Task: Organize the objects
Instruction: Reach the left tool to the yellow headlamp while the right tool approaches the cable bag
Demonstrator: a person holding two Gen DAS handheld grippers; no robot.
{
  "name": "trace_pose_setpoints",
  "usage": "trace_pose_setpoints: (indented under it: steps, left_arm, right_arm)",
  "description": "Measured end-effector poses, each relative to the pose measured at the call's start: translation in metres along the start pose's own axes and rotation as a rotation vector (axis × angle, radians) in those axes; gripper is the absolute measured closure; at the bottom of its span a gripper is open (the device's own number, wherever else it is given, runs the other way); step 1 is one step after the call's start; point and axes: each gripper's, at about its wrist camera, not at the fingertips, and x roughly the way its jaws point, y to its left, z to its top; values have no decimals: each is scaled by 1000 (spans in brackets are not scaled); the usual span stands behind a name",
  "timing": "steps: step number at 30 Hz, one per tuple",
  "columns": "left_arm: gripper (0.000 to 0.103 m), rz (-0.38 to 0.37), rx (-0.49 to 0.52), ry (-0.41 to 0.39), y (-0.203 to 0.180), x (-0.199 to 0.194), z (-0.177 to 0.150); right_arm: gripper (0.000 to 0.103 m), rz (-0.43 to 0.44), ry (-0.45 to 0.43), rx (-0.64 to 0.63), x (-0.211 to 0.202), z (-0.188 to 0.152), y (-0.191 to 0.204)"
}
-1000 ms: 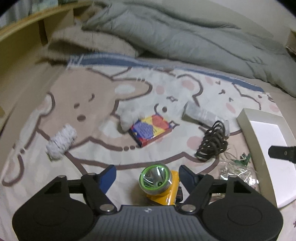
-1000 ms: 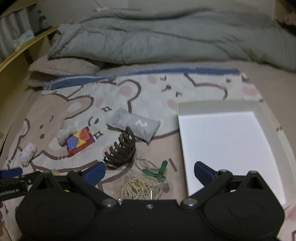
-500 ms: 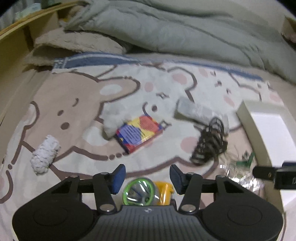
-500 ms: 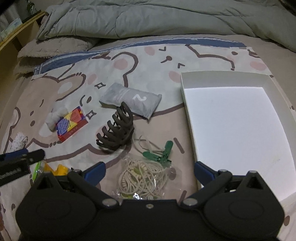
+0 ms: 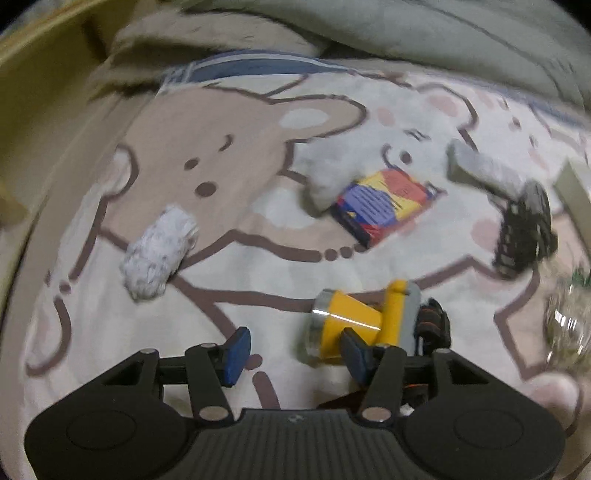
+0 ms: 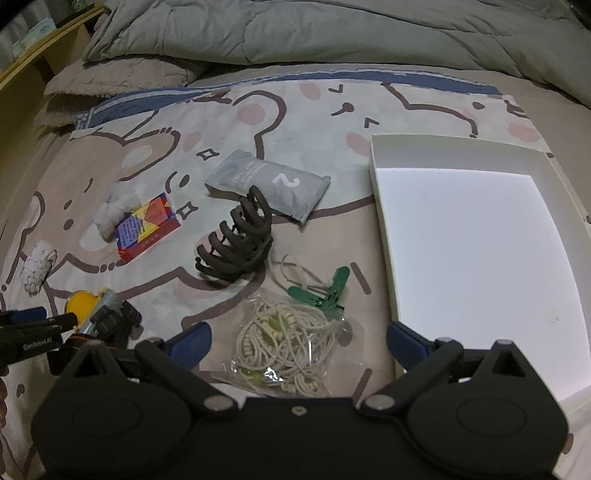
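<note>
A yellow headlamp point(image 5: 351, 317) lies on its side on the bear-print blanket, just ahead of my left gripper's right finger point(image 5: 354, 354). My left gripper point(image 5: 295, 350) is open and holds nothing. The headlamp also shows in the right wrist view point(image 6: 86, 302) at the far left. My right gripper point(image 6: 299, 341) is open and empty, hovering over a clear bag of cream cord point(image 6: 288, 343). A white tray point(image 6: 384, 221) lies empty at the right. A dark hair claw point(image 6: 236, 243), green clips point(image 6: 325, 291), a grey pouch point(image 6: 269, 184) and a colourful box point(image 6: 146, 225) lie between.
A white yarn roll point(image 5: 159, 251) lies left of the headlamp. A white fluffy lump point(image 5: 332, 170) touches the colourful box point(image 5: 388, 199). A grey duvet point(image 6: 332, 33) is heaped at the back. A yellow wooden bed frame point(image 5: 37, 92) runs along the left.
The headlamp was between my left gripper's fingers, lens up. Now it lies tipped on its side on the blanket, to the right. The left gripper has shifted left. The right gripper moved slightly closer to the cord bag.
</note>
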Motion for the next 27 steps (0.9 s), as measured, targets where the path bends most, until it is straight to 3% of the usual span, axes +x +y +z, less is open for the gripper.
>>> trace_pose_setpoints:
  steps: [4,9,12,17,19,27]
  left_arm:
    - [50,-52,-53,-51,14,-10,3]
    - [54,-108,76,-143,11,-17,14]
    - [54,-160,-18,-113,16,-2,18]
    - [54,-221,-75,0,12,17,18]
    - [53,-293,-110,36,13,17,12]
    - [47,-405,-161,71,8,4,-11]
  right_arm:
    - [1,3,-3,-6,-1,0,3]
    - [3,-6,-8,-26,-1,0,3]
    - [8,-11,2,-14,2,1,0]
    - [27,9,36,10,8,2,-8]
    - [27,47,49,45,12,2,-16]
    - [19,86,142,154,45,-2,-29]
